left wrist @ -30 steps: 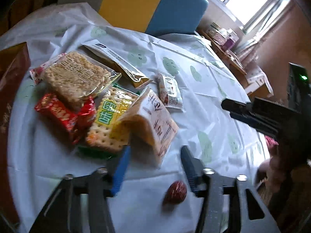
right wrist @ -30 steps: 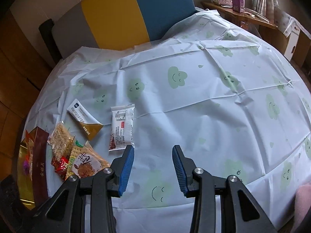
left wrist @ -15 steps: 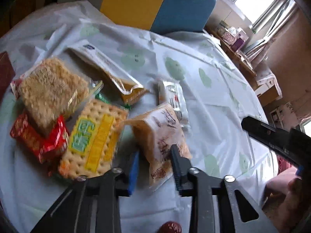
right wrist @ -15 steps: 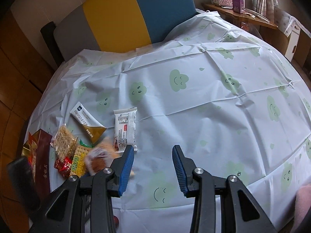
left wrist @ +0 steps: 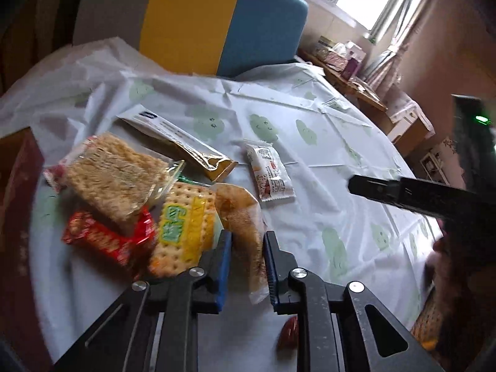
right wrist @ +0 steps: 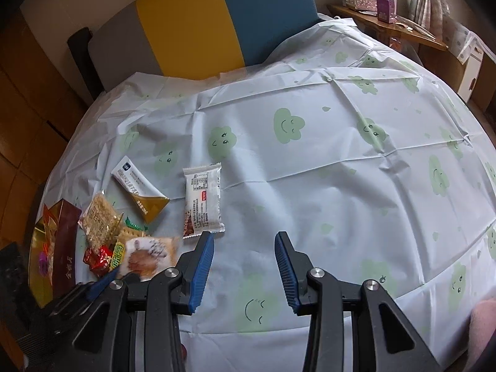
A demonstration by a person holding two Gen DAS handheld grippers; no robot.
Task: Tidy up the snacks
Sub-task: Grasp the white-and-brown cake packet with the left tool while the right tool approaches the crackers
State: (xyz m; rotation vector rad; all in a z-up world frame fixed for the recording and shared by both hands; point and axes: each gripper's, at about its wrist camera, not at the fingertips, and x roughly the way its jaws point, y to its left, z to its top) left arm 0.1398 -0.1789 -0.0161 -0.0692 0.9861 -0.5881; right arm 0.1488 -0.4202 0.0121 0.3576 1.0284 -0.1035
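A pile of snacks lies at the left of the white tablecloth (right wrist: 310,186). It holds a noodle-cake pack (left wrist: 114,173), a red packet (left wrist: 102,241) and a yellow-green cracker pack (left wrist: 183,226). My left gripper (left wrist: 247,235) is shut on a clear pastry packet (left wrist: 241,217) at the pile's right edge, and its blue pads press both sides. The right wrist view shows that packet (right wrist: 148,254) tilted above the pile. My right gripper (right wrist: 245,238) stands open over bare cloth with nothing between its fingers.
A white-and-gold sachet (left wrist: 179,142) and a small white bar (left wrist: 269,173) lie beyond the pile. A small red candy (left wrist: 288,334) sits near the front edge. A dark red box (right wrist: 65,248) stands at the far left. A grey, yellow and blue chair (right wrist: 217,21) backs the table.
My left gripper moved forward over the pastry packet, closed on it and tipped it up off the pile. The right gripper kept still.
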